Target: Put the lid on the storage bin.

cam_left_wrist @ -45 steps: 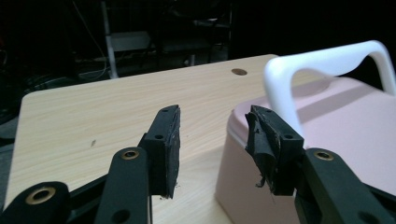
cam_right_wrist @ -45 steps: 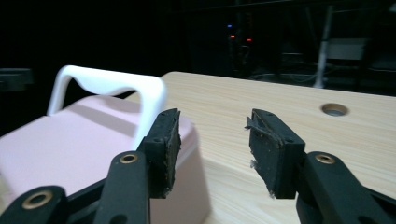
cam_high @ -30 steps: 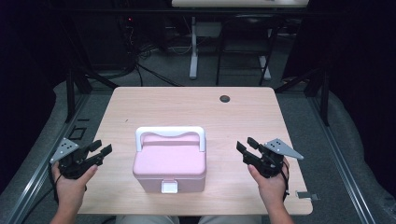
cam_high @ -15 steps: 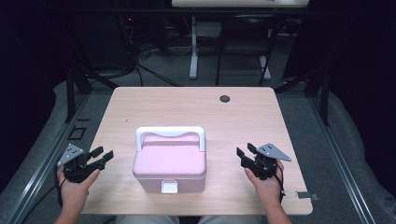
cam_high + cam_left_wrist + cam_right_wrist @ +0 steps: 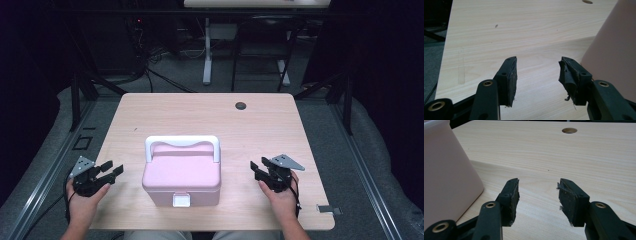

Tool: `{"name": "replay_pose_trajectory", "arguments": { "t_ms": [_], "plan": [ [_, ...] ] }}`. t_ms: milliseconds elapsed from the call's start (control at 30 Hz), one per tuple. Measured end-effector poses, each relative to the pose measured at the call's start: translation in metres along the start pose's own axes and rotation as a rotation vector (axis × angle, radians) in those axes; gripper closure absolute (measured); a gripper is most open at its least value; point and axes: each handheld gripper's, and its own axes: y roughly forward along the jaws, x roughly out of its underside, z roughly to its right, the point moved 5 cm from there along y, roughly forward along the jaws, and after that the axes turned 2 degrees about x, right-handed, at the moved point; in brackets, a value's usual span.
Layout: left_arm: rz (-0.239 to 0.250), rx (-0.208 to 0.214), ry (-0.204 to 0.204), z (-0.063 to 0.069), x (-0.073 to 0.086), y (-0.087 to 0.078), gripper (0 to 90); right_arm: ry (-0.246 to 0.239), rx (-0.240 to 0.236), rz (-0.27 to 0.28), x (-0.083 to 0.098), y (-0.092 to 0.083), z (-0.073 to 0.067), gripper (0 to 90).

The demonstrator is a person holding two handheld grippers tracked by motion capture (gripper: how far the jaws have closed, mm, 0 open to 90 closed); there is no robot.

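**A:** What sits nearest the camera?

**B:** Two forearms enter from the bottom edge. The left hand-held gripper (image 5: 111, 171) rests low at the left edge of the tabletop (image 5: 200, 110), its jaws parted with nothing between them. The right hand-held gripper (image 5: 259, 171) sits low on the right side, its jaws likewise released and empty. In each gripper view the black rubber pads (image 5: 512, 80) look worn and frayed.

**A:** And between them?

**B:** A pink box (image 5: 182, 174) stands on the near middle of the tabletop, apart from both grippers, roughly midway between them. It is a small lidded case with rounded corners, a white carry handle (image 5: 182, 142) standing upright over the lid, and a white latch (image 5: 181, 200) on its front face. The lid appears closed. Its pink side wall slopes slightly outward toward the top.

**A:** What could go wrong from here?

**B:** In my judgement, the smooth, sloped walls could let the frayed pads slip if the grippers squeeze the sides. Pushing from one side alone might slide the light box across the wood. Lifting by the handle with the latch not fully caught might let the lid swing open.

**A:** And farther back?

**B:** Bare pale wood, then a dark round cable hole (image 5: 241, 105) near the far edge. Beyond that, dim floor with cables and table legs.
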Motion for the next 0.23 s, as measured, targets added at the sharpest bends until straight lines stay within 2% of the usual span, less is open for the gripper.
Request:
{"name": "replay_pose_trajectory", "arguments": {
  "t_ms": [233],
  "plan": [
    [-0.026, 0.0, -0.041, -0.0077, 0.0051, 0.0032, 47.6, 0.005, 0.004, -0.023, 0.0033, 0.0041, 0.0012, 50.1]
  ]
}}
